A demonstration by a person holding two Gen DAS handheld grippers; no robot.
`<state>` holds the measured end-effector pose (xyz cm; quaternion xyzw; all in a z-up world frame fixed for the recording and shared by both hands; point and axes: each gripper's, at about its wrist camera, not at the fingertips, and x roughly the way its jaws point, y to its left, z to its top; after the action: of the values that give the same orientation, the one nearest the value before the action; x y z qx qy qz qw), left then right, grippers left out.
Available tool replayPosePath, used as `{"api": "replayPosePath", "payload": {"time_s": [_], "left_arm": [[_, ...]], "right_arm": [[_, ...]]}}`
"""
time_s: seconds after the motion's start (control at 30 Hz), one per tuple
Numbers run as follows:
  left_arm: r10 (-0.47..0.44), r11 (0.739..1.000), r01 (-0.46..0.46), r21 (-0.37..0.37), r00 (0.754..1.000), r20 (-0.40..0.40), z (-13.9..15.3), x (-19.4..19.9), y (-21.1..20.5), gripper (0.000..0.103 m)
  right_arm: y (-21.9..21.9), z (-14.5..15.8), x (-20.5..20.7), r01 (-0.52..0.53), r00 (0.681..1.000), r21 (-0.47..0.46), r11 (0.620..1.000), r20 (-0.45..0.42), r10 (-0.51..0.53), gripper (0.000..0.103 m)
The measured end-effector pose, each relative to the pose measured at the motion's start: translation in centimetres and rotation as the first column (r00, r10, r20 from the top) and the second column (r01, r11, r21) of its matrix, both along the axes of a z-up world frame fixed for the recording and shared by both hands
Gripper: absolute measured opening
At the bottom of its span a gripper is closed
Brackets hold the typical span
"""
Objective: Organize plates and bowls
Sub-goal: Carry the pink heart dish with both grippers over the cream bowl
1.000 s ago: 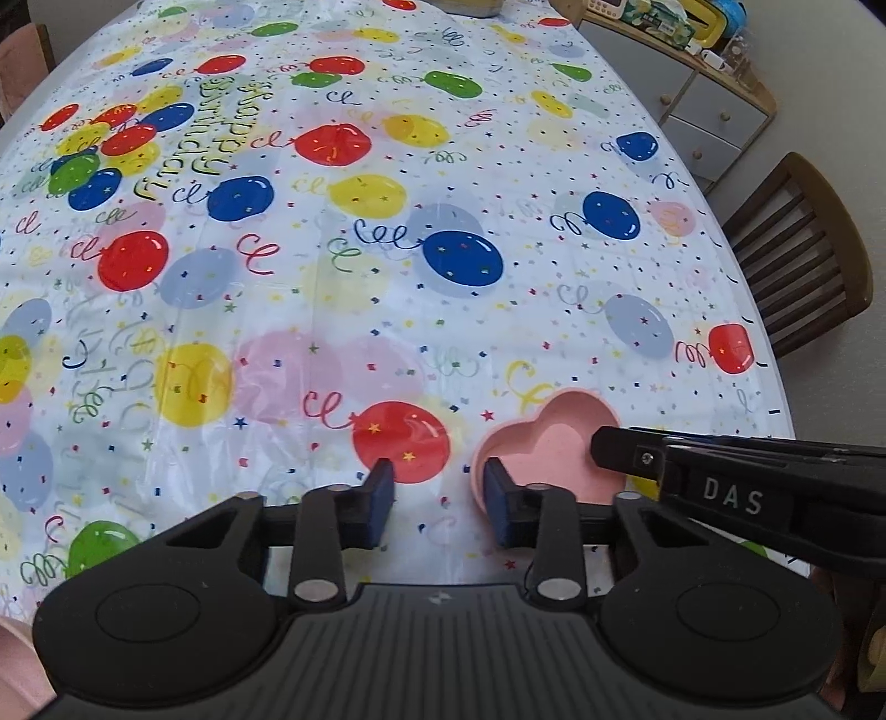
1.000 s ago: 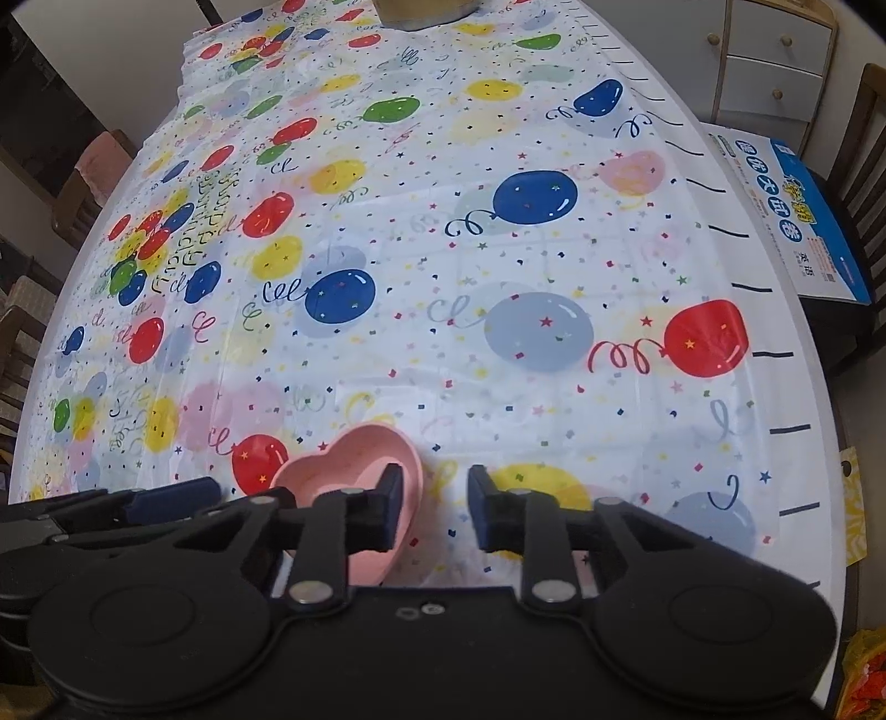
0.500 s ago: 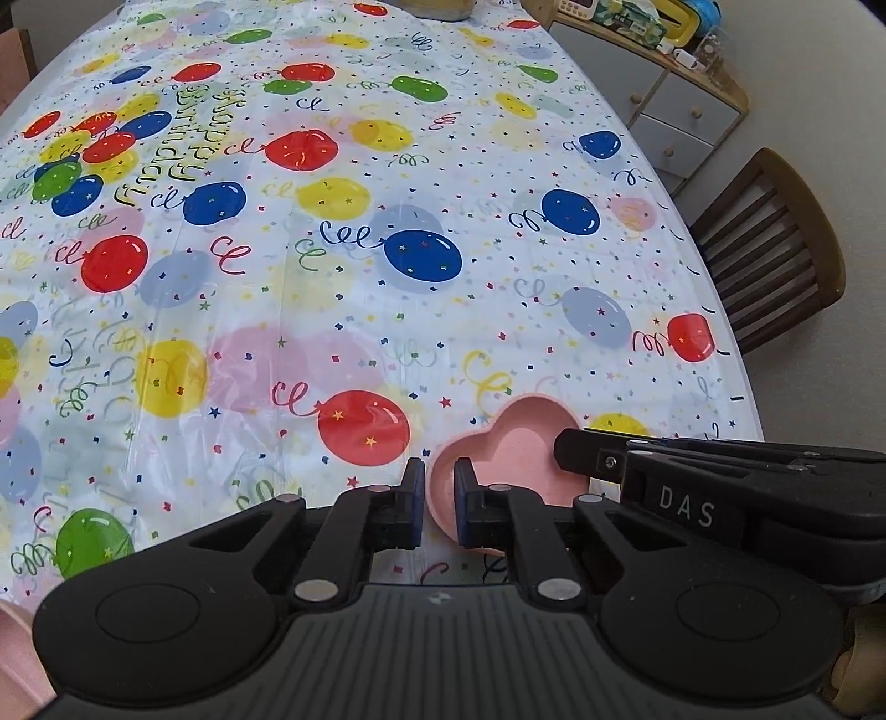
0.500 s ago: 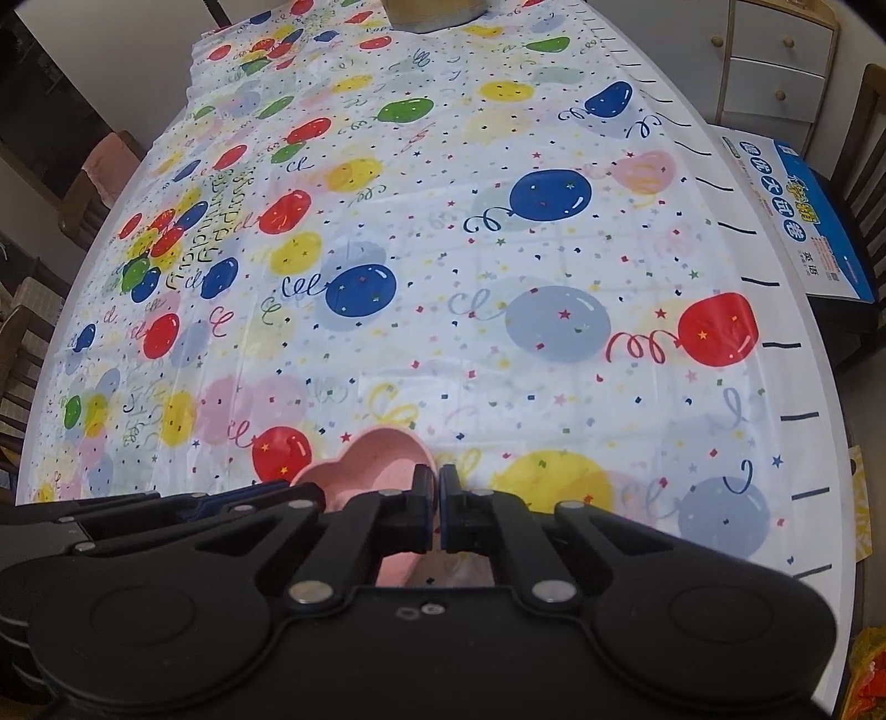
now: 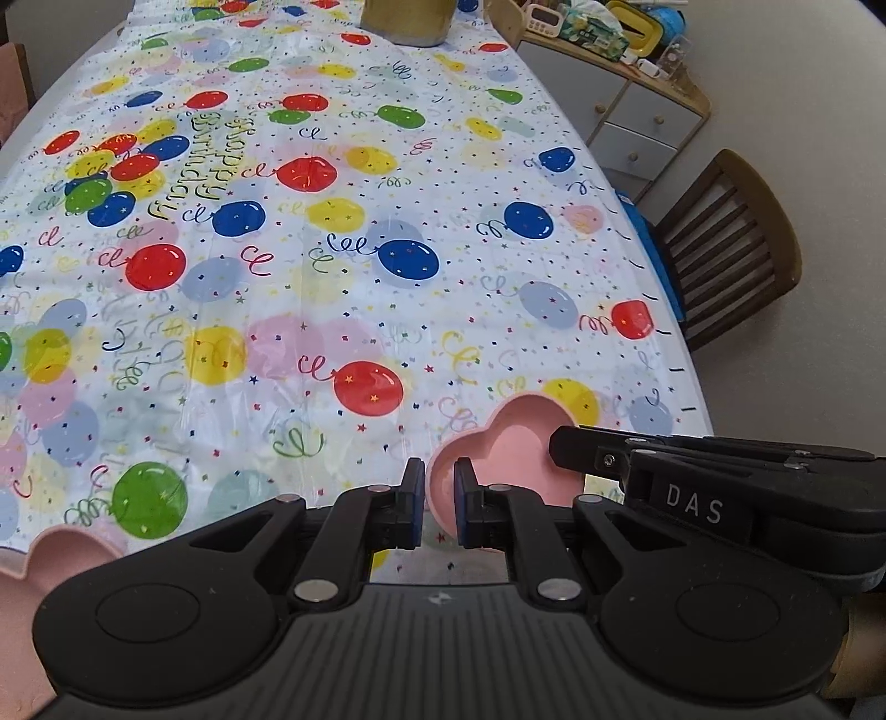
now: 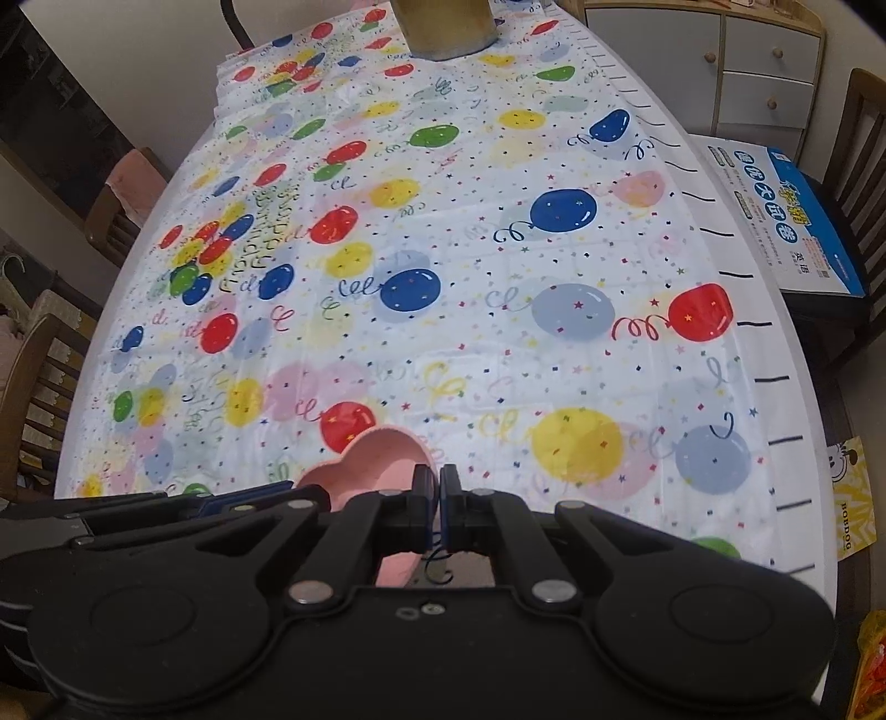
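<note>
Both grippers have closed since a second ago, when their jaws stood apart around the bowl's edge, and the heart-shaped pink bowl (image 5: 512, 454) now sits higher above the cloth than it did, with more of the far end of the table in view. Largest in sight is the long table under a white tablecloth (image 5: 343, 232) printed with red, blue, yellow and green balloons, confetti and "Happy Birthday" lettering. At its far end stands a gold-coloured cylindrical container (image 5: 407, 22). Beyond the right-hand table edge is a wooden chair (image 5: 731, 249), and further back a drawer cabinet (image 5: 626, 122) with clutter on top. In the right wrist view a blue-printed box (image 6: 786, 221) lies on a seat beside the table, and other wooden chairs (image 6: 39, 387) line the opposite side. Down at the near end, the bowl is held between the two tools over the tablecloth: the left gripper (image 5: 440, 501) is clamped on the bowl's left rim, one pad inside and one outside the wall, while the right gripper (image 6: 437, 507) has its pads pressed nearly together on the bowl's right rim. A second pink dish (image 5: 33, 559) shows at the lower left corner of the left wrist view, partly hidden behind the gripper body.
</note>
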<state>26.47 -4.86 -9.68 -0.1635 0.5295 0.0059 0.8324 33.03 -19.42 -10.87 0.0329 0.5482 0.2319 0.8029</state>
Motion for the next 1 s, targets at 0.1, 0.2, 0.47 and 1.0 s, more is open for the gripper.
{"api": "replayPosePath", "payload": {"time_s": [0.1, 0.2, 0.47, 1.0], "left_arm": [[-0.01, 1.0, 0.01, -0.003, 1.0, 0.01, 1.1, -1.2, 0.0, 0.01], [-0.024, 1.0, 0.024, -0.003, 0.999, 0.024, 2.2, -2.5, -0.1, 0.01], [-0.067, 0.998, 0.067, -0.011, 0.997, 0.045, 4.4, -6.2, -0.1, 0.01], [-0.151, 0.988, 0.151, -0.011, 0.988, 0.018, 4.5, -13.0, -0.1, 0.01]], "right_arm": [[-0.1, 1.1, -1.3, 0.004, 1.0, 0.004, 1.0, 0.012, -0.004, 0.001], [-0.3, 2.2, -2.6, 0.012, 1.0, 0.009, 1.0, 0.022, -0.012, 0.001], [-0.7, 4.8, -6.3, 0.038, 0.998, 0.027, 0.999, 0.049, -0.039, 0.001], [-1.2, 6.4, -14.5, 0.084, 0.996, 0.035, 0.996, 0.041, -0.085, 0.002]]}}
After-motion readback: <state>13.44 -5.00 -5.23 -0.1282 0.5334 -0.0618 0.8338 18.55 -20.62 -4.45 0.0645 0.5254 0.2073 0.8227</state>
